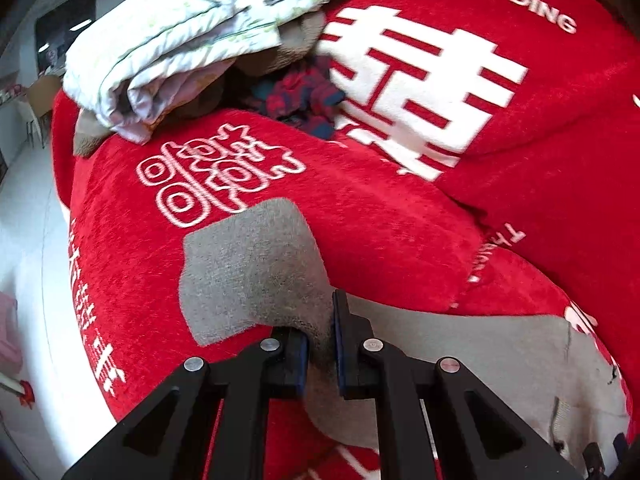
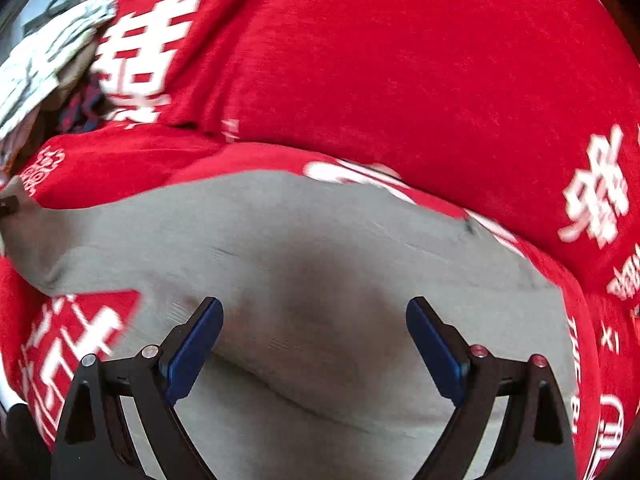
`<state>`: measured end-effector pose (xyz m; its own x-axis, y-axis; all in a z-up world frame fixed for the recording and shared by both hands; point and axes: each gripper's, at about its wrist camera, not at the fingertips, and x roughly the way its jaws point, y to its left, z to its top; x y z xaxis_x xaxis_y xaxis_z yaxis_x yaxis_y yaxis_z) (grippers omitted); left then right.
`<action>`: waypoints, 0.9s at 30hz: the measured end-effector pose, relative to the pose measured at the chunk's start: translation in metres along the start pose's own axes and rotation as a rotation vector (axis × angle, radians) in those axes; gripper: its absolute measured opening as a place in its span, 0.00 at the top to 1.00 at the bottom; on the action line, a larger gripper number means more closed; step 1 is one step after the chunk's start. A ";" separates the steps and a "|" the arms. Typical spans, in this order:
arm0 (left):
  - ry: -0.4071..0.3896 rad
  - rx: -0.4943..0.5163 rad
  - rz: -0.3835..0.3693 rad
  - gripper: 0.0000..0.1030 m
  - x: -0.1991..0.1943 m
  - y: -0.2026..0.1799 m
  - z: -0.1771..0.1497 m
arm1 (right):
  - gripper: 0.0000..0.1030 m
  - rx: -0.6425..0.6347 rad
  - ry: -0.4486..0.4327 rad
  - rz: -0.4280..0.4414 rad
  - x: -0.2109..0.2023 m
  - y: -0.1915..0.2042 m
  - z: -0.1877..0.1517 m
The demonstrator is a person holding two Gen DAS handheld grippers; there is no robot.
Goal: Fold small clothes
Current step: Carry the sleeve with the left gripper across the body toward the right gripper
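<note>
A grey garment (image 1: 256,268) lies spread on a red cover (image 1: 360,208) printed with white characters. It looks like small trousers or leggings, though the cut is hard to tell. In the left wrist view its long axis runs from the far left, where a squared leg end rests flat beside a white double-happiness print, toward the near right, where the wider body of the cloth (image 2: 320,264) spreads out.

The left gripper (image 1: 321,354) pinches a bunched fold of this grey fabric where the leg meets the body, its blue-padded fingers (image 1: 341,344) drawn close with cloth between them.

The right gripper (image 2: 315,344) hovers over the wide grey part with its jaws held wide apart and nothing between them. That view is blurred.

Farther back on the cover sits a pile of other clothes: a pale printed bundle (image 1: 192,28) on top, a brown piece (image 1: 292,44) beneath it, and a red-and-blue plaid item (image 1: 304,96) tucked just beside.
</note>
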<state>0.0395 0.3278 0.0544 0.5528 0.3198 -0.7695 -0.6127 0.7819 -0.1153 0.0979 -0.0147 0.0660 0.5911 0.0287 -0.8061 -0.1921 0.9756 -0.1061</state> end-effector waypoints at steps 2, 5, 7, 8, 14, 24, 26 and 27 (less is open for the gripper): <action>-0.003 0.020 -0.009 0.89 -0.005 -0.012 -0.002 | 0.09 0.042 0.014 -0.023 0.002 -0.022 -0.008; -0.009 0.058 -0.018 0.89 -0.011 -0.032 -0.007 | 0.09 0.094 0.026 -0.043 0.004 -0.047 -0.019; -0.005 0.075 -0.023 0.89 -0.014 -0.044 -0.010 | 0.09 0.110 0.029 -0.054 0.004 -0.059 -0.026; 0.000 0.082 -0.026 0.89 -0.014 -0.050 -0.011 | 0.09 0.115 0.028 -0.065 0.004 -0.065 -0.031; 0.018 0.155 -0.051 0.89 -0.022 -0.097 -0.028 | 0.09 0.188 0.034 -0.094 0.000 -0.107 -0.058; 0.017 0.305 -0.084 0.89 -0.046 -0.183 -0.059 | 0.09 0.251 0.035 -0.090 -0.004 -0.149 -0.081; 0.012 0.337 -0.085 0.89 -0.052 -0.199 -0.067 | 0.09 0.268 0.030 -0.065 -0.003 -0.153 -0.084; 0.013 0.348 -0.085 0.89 -0.054 -0.207 -0.070 | 0.09 0.272 0.025 -0.058 -0.003 -0.153 -0.085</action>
<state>0.0967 0.1117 0.0759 0.5850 0.2406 -0.7745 -0.3342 0.9417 0.0401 0.0594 -0.1827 0.0351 0.5745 -0.0313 -0.8179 0.0613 0.9981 0.0049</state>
